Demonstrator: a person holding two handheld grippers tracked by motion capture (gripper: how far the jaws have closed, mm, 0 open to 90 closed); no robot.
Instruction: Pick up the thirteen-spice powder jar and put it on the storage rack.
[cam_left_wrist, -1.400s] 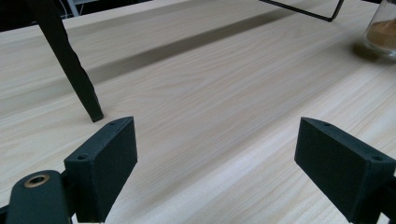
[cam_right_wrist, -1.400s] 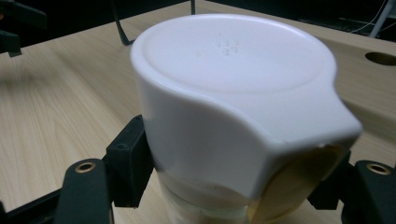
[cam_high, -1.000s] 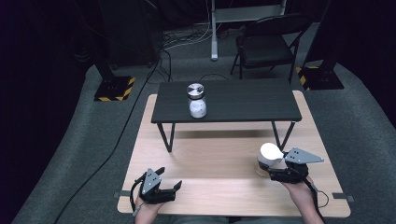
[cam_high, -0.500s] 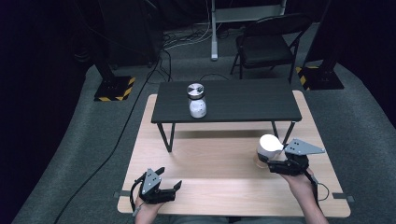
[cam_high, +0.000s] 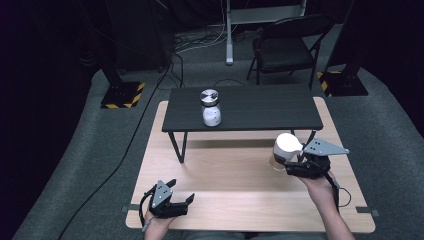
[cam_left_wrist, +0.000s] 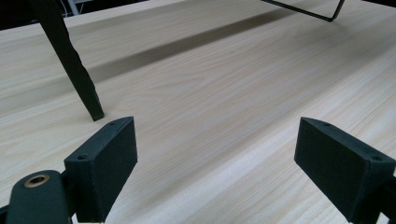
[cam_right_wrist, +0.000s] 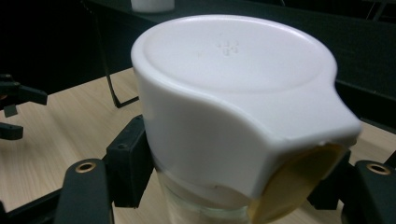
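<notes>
Right gripper view: jaws clamp upright jar (cam_right_wrist: 224, 186), white lid (cam_right_wrist: 233, 93) upward, spout rightward.

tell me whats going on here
A person holds a gripper in each hand at a wooden table. The right gripper is shut on a jar with a white lid, held above the table. The left gripper sits open and empty. Another jar stands on the black bench.

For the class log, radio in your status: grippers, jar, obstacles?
Right gripper shut on white-lidded jar, lifted off wooden table. Left gripper open, empty. Black bench ahead, second jar on it.
</notes>
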